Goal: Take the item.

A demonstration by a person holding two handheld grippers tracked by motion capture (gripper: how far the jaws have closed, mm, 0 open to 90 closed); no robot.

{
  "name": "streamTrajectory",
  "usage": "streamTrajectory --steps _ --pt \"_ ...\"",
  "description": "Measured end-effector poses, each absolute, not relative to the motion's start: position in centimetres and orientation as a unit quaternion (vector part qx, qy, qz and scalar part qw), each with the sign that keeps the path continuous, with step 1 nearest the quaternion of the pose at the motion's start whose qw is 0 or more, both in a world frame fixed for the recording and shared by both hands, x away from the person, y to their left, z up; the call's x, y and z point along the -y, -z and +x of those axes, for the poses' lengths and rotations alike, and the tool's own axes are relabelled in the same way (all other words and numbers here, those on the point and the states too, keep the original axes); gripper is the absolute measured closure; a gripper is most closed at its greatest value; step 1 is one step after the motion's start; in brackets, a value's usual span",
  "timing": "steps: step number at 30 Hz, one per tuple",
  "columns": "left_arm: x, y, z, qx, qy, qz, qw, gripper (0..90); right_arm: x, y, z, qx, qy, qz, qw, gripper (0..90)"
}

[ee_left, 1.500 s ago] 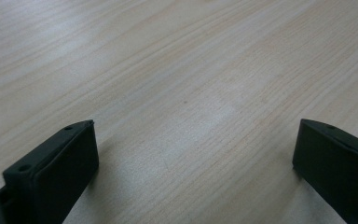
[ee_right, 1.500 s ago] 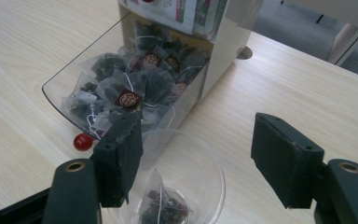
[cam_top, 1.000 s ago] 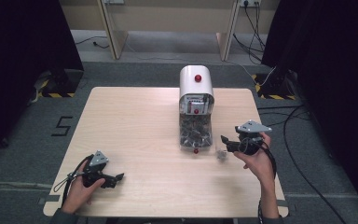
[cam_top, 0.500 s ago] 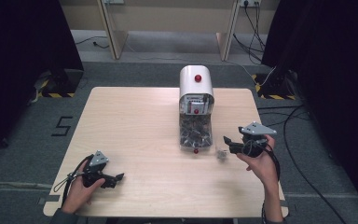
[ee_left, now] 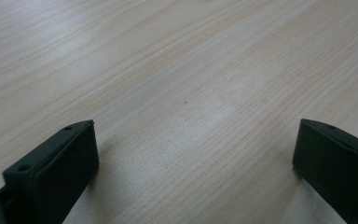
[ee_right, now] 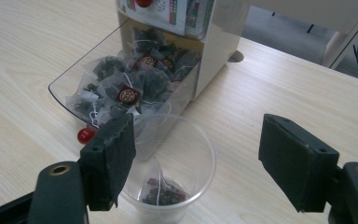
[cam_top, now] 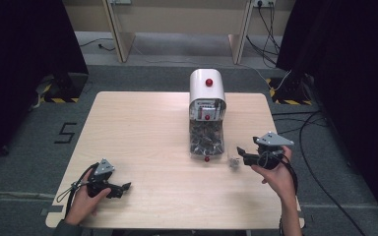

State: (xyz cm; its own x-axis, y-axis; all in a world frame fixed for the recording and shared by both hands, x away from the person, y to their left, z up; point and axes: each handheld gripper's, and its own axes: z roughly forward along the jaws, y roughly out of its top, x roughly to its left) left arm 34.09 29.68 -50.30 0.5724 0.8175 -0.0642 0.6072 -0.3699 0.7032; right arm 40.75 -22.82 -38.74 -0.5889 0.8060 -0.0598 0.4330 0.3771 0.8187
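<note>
Left gripper (cam_top: 120, 187): fingers apart over bare table (cam_top: 147, 137), near the front edge;
Right gripper (ee_right: 196, 154): fingers apart, around a clear cup (ee_right: 175, 165);
Cup: holds one tea bag (ee_right: 161, 191);
Dispenser (cam_top: 207, 93): drawer (ee_right: 121, 88) open, full of tea bags, just beyond the cup.

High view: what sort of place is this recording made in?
Probably a lab or studio set up for recording, not a home. A lone wooden table stands on grey carpet with a taped 5, black curtains at both sides, and loose cables on the floor.
</note>
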Motion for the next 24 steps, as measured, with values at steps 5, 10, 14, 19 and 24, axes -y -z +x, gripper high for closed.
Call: streamTrajectory --steps 5,10,14,19,24 --pt "-29.7 50.3 34.1 -0.438 -0.150 0.814 0.352 0.0 23.1 38.7 40.5 -0.794 -0.402 0.389 0.237 28.0" --pt "-29.7 50.3 34.1 -0.438 -0.150 0.814 0.352 0.0 23.5 38.8 40.3 -0.794 -0.399 0.392 0.238 28.0" --pt "-29.7 50.3 34.1 -0.438 -0.149 0.814 0.352 0.0 23.7 39.2 40.1 -0.794 -0.397 0.395 0.236 28.0" --pt "-29.7 50.3 34.1 -0.438 -0.150 0.814 0.351 0.0 24.0 39.2 39.9 -0.795 -0.395 0.395 0.237 28.0" --pt "-29.7 50.3 34.1 -0.438 -0.150 0.814 0.351 0.0 24.3 39.4 39.7 -0.794 -0.392 0.399 0.238 28.0"
